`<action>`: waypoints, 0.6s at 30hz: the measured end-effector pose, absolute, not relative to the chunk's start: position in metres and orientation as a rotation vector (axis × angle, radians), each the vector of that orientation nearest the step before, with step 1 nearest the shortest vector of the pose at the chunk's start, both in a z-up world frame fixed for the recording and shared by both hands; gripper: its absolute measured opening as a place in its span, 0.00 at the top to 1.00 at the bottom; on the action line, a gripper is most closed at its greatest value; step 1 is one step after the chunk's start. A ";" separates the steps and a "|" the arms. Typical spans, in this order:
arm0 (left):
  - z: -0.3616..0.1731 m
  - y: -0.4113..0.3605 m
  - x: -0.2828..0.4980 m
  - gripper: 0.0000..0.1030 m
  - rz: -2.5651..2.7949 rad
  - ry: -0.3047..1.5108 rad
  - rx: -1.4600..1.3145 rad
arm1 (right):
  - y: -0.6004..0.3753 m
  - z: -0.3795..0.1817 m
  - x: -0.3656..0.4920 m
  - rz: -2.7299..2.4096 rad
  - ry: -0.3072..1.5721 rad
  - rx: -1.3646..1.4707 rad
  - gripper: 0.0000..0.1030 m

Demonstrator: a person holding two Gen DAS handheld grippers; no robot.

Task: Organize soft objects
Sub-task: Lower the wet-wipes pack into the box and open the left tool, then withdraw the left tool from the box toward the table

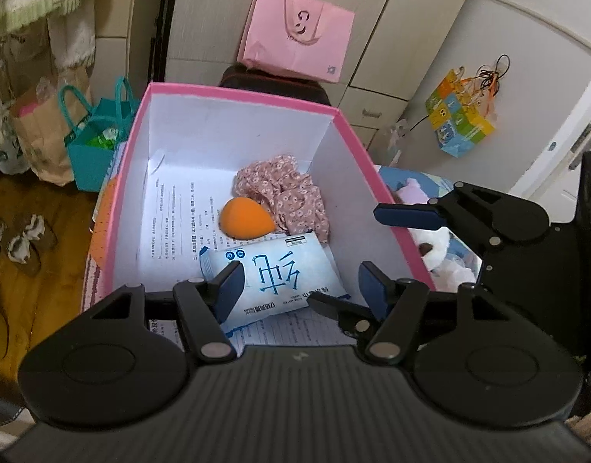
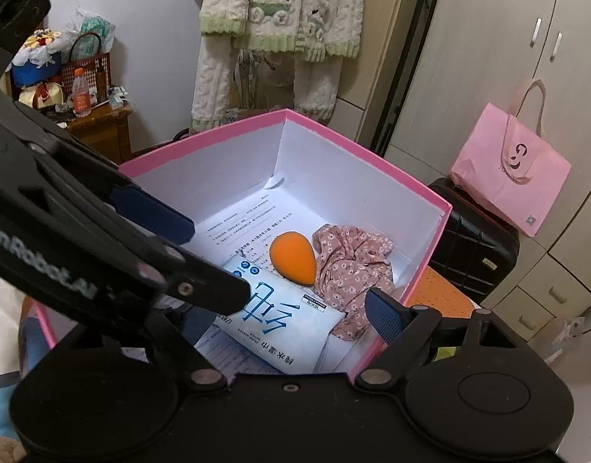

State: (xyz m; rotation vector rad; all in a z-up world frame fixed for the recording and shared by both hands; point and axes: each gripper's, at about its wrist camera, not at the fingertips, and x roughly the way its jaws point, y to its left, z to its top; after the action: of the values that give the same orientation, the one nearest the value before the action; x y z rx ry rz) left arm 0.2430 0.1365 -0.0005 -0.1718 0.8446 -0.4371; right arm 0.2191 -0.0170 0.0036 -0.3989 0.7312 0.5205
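So both grippers are hanging over the pink box [image 1: 233, 90], pointing down into it. Left gripper [image 1: 301, 287] has its jaws released, nothing clamped. The wipes pack [image 1: 274, 274] lies flat on the box floor right under and between the left jaws, its near end poking in between the two blue pads [image 1: 229, 289], but they look clear of it on both sides.

Just past the left jaws, beyond the pack, sits the orange sponge [image 1: 245, 219], touching or nearly touching the pack's far edge. The floral cloth [image 1: 285, 193] is bunched up beside the sponge, further out and off toward the right jaw side, against the box wall. Printed paper [image 1: 171, 223] lines the floor under all of it.

Right gripper [image 2: 283, 320] is spread wide too, empty. From its camera the left gripper's arm cuts across and hides its left finger, so I only see the right finger [image 2: 384, 318], which sits over the near box rim. The pack [image 2: 283, 324] lies between and below those jaws, the sponge [image 2: 293, 256] just ahead, and the cloth [image 2: 353, 274] runs up next to the right finger.

Outside the box there's a pink bag [image 1: 295, 32] way beyond the jaws.
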 end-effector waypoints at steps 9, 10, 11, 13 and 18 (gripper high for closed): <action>0.026 0.139 0.204 0.37 -0.429 0.759 -0.121 | -0.031 0.024 0.191 0.523 0.700 -0.372 0.15; 0.028 0.139 0.199 0.37 -0.423 0.748 -0.124 | -0.033 0.027 0.188 0.525 0.696 -0.366 0.15; 0.030 0.138 0.195 0.37 -0.423 0.742 -0.124 | -0.035 0.030 0.185 0.528 0.691 -0.360 0.15; 0.034 0.138 0.184 0.37 -0.427 0.732 -0.130 | -0.039 0.035 0.179 0.537 0.686 -0.346 0.15; 0.049 0.130 0.153 0.37 -0.417 0.683 -0.079 | -0.057 0.050 0.157 0.559 0.666 -0.319 0.15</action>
State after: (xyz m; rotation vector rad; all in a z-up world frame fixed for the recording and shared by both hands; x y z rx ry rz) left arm 0.1530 0.1297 0.0486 -0.0787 0.6835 -0.4174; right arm 0.1573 -0.0565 0.0503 -0.3192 0.6656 0.5585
